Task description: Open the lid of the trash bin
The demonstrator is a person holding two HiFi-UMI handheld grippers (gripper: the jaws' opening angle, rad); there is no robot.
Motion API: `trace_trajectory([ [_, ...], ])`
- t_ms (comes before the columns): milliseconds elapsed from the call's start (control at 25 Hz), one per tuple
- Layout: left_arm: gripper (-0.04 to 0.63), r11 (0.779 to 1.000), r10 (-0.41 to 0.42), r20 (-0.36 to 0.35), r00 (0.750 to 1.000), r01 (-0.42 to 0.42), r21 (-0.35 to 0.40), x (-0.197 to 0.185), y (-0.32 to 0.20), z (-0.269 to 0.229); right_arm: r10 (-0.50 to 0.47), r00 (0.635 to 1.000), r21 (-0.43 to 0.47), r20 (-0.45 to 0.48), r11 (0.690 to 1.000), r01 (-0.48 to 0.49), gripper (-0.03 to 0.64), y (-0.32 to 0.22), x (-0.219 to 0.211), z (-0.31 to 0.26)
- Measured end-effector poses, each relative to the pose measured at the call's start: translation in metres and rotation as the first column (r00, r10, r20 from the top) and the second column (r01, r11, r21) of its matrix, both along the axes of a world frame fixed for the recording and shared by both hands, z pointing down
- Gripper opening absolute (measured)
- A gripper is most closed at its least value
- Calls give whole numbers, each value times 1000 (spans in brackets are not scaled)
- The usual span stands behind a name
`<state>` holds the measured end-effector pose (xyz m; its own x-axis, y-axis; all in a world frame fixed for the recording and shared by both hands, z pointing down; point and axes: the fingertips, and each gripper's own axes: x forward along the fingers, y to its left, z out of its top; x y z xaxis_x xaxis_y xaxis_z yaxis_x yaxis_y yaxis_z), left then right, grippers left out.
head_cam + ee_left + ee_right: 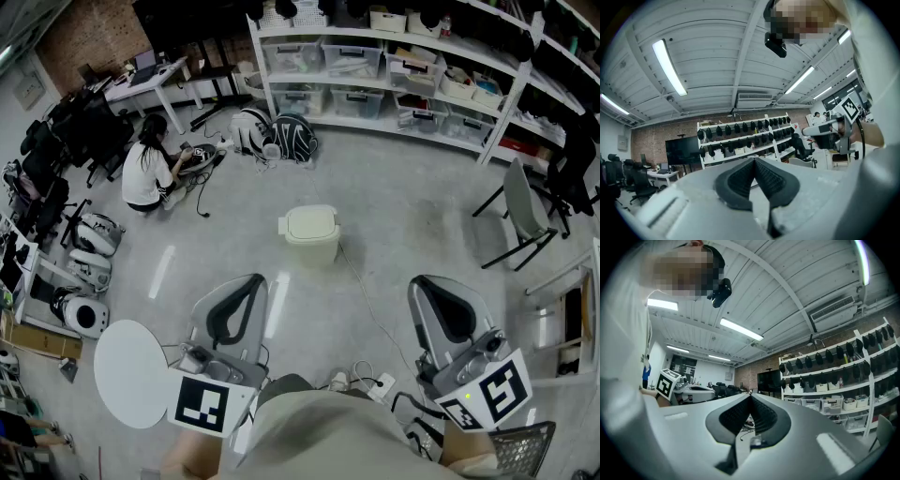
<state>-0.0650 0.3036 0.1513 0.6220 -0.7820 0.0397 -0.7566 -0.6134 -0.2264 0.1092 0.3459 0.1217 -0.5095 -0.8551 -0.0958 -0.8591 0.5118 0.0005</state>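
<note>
- The trash bin stands on the bare floor ahead of the person, well apart from both grippers. Its pale lid lies shut.
- It looks like light, stiff plastic, so the body may slide or tip if pushed. The lid is probably smooth. The front lip looks the best place to catch it, lifting rather than squeezing.
- The left gripper and right gripper are held low near the body. Each has its jaws pressed together with nothing between them.
- Only the head view shows the bin, a cable on the floor beside it, and a crouching person.
- The gripper views point upward at the ceiling and shelving, and give the clear look at the jaws.
</note>
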Motion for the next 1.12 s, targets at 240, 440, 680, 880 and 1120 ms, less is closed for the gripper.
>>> trace_trajectory([
  [240, 2, 1000, 7, -3, 1000, -7, -17, 11, -4, 8, 0, 1000, -11, -7, 1000, 0, 3, 0, 9, 9],
  [440, 2, 1000, 22, 0, 1000, -22, -15, 24, -8, 7, 4, 1000, -19, 20, 1000, -4, 3, -1, 20, 11],
  [680, 2, 999, 27, 10, 1000, -27, -19, 32, -11, 7, 2, 999, -33, 36, 999, 0, 3, -8, 25, 16],
  [880, 2, 1000, 10, 1, 1000, -10, -17, 27, -23, 12, -3, 1000, -34, 24, 999, 4, 3, -21, 24, 22],
  [1120, 2, 1000, 9, -9, 1000, -9, -18, 29, -52, 19, -3, 1000, -46, 21, 999, 4, 3, -54, 25, 29],
])
